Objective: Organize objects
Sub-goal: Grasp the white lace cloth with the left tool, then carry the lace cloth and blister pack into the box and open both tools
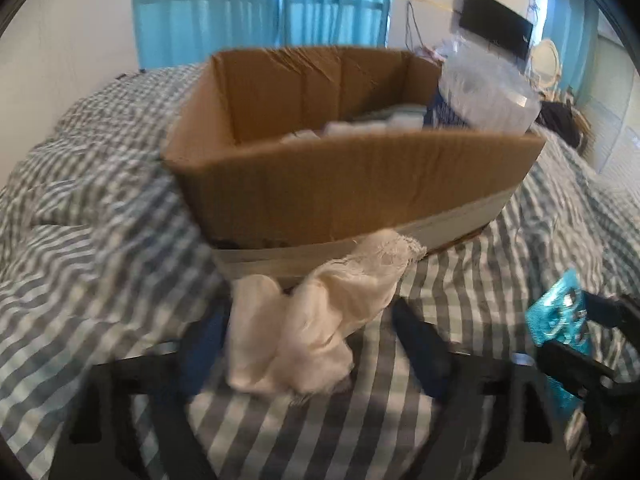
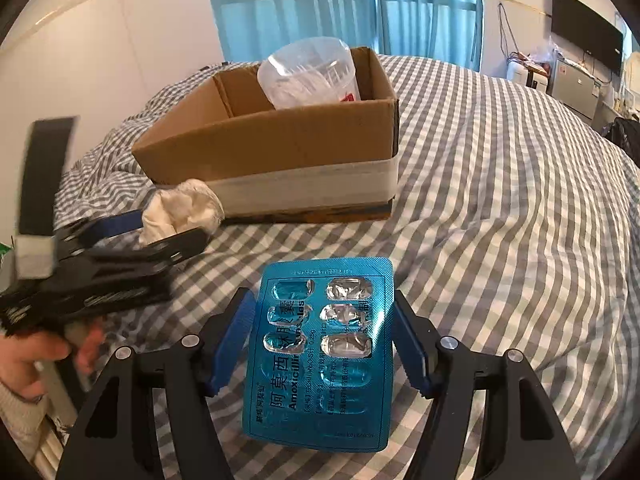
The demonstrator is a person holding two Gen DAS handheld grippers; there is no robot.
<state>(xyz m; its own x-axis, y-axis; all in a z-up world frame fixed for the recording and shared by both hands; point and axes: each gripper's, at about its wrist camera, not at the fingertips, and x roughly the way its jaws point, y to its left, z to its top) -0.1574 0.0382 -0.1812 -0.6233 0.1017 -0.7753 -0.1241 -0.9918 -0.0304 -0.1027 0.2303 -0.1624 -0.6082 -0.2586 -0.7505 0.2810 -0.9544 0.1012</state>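
From the left wrist we see our left tongs (image 1: 308, 332) clamped on a crumpled white cloth (image 1: 320, 312) just short of the open brown cardboard box (image 1: 340, 184), while from the right wrist our right tongs (image 2: 324, 344) pinch a teal foil blister pack (image 2: 320, 352) above the checked bed (image 2: 500, 240), the box well ahead, so we judge both need lifting over its rim.

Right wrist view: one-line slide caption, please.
Right tool grips a blue foil blister pack above the grey checked bedspread, facing the open brown cardboard box.
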